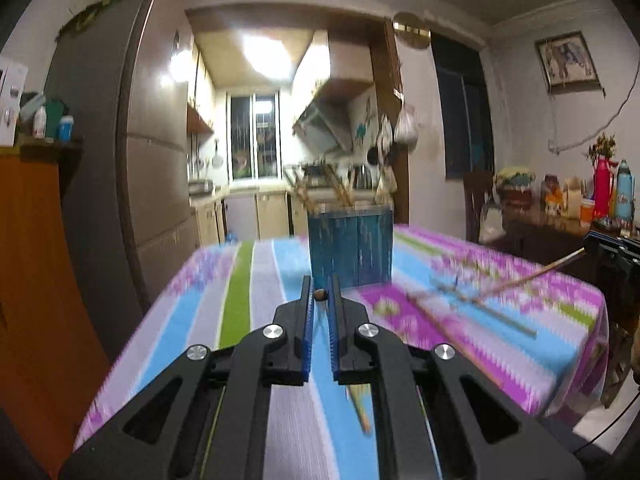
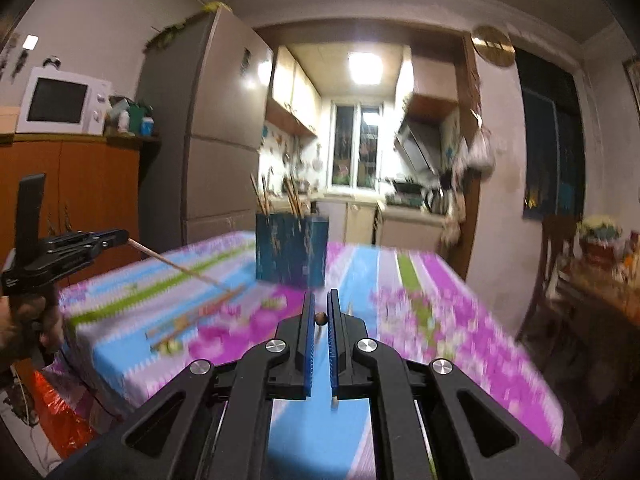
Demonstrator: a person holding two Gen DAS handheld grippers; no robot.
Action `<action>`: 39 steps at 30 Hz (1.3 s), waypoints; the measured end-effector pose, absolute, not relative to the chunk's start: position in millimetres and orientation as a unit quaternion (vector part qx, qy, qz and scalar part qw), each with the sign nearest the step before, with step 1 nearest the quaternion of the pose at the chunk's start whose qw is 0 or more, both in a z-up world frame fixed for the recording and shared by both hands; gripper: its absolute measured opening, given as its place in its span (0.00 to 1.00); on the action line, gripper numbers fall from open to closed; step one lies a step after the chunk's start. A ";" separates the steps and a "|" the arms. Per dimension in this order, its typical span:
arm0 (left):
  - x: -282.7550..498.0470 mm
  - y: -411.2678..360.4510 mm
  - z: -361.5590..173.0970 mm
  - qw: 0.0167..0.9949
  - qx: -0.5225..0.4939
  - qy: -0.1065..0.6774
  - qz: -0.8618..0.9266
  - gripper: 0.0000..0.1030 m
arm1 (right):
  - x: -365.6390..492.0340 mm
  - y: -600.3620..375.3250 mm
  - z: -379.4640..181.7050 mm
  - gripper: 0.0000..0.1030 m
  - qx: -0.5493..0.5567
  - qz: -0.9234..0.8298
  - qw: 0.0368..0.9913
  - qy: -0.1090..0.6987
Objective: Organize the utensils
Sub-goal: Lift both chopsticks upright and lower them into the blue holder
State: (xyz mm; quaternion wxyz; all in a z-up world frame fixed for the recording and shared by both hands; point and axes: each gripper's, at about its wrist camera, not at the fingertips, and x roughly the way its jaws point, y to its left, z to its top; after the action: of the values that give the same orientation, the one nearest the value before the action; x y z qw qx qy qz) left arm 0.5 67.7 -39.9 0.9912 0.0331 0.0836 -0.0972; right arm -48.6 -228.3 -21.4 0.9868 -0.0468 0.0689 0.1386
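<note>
A blue utensil holder (image 1: 350,248) stands on the striped tablecloth (image 1: 240,300) with several chopsticks in it; it also shows in the right wrist view (image 2: 291,250). My left gripper (image 1: 320,294) is shut on a chopstick (image 1: 357,404), its end showing between the fingertips. My right gripper (image 2: 321,318) is shut on another chopstick (image 2: 334,402). The right gripper also shows at the far right of the left wrist view (image 1: 612,246), its chopstick slanting down. Several loose chopsticks (image 1: 472,308) lie on the cloth right of the holder.
A tall fridge (image 1: 132,184) and an orange cabinet (image 1: 36,272) stand left of the table. A side table with flasks (image 1: 612,190) and a chair (image 1: 478,204) are to the right. The kitchen lies behind.
</note>
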 end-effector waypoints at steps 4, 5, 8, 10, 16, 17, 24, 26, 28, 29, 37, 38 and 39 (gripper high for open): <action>22.0 64.2 -10.1 0.992 0.033 0.062 -0.102 0.05 | -15.2 -236.9 10.3 0.07 -0.038 0.155 0.985 0.060; 30.7 63.2 -3.2 0.992 0.033 0.061 -0.105 0.05 | -5.5 -238.1 15.3 0.07 -0.037 0.159 0.984 0.063; 47.9 61.4 11.4 0.992 0.028 0.059 -0.109 0.05 | 21.4 -238.4 28.3 0.07 -0.037 0.169 0.982 0.071; 55.2 59.9 22.4 0.992 0.024 0.056 -0.113 0.05 | 37.2 -238.2 36.4 0.07 -0.037 0.176 0.981 0.077; 64.4 57.0 49.9 0.992 0.019 0.050 -0.119 0.05 | 75.0 -231.8 57.1 0.07 -0.043 0.196 0.974 0.101; 65.8 57.4 52.7 0.992 0.018 0.049 -0.118 0.05 | 78.4 -230.2 60.3 0.07 -0.044 0.196 0.974 0.102; 78.1 51.0 76.5 0.991 0.022 0.058 -0.122 0.05 | 94.6 -222.8 83.8 0.07 -0.035 0.209 0.971 0.109; 81.9 50.7 83.1 0.989 0.020 0.067 -0.127 0.05 | 98.6 -222.2 91.8 0.07 -0.035 0.210 0.971 0.108; 85.6 49.7 87.7 0.989 0.022 0.074 -0.125 0.05 | 102.5 -222.4 99.7 0.07 -0.032 0.212 0.971 0.108; 87.8 49.8 90.0 0.989 0.020 0.079 -0.125 0.05 | 104.7 -222.8 104.6 0.07 -0.030 0.212 0.971 0.106; 103.4 49.7 109.8 0.986 0.012 0.106 -0.130 0.05 | 122.0 -225.3 141.4 0.07 -0.009 0.215 0.972 0.098; 105.8 50.2 111.3 0.985 0.011 0.109 -0.130 0.05 | 126.1 -224.3 148.9 0.07 -0.006 0.217 0.971 0.097; 108.4 51.0 113.0 0.985 0.010 0.111 -0.132 0.05 | 128.8 -223.7 153.1 0.07 -0.004 0.218 0.971 0.098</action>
State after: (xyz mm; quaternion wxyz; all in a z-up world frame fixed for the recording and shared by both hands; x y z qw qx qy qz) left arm 108.4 51.0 113.0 0.9850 0.0103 0.1110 -0.1320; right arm 128.8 -223.7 153.1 0.9711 -0.0043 0.0975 0.2178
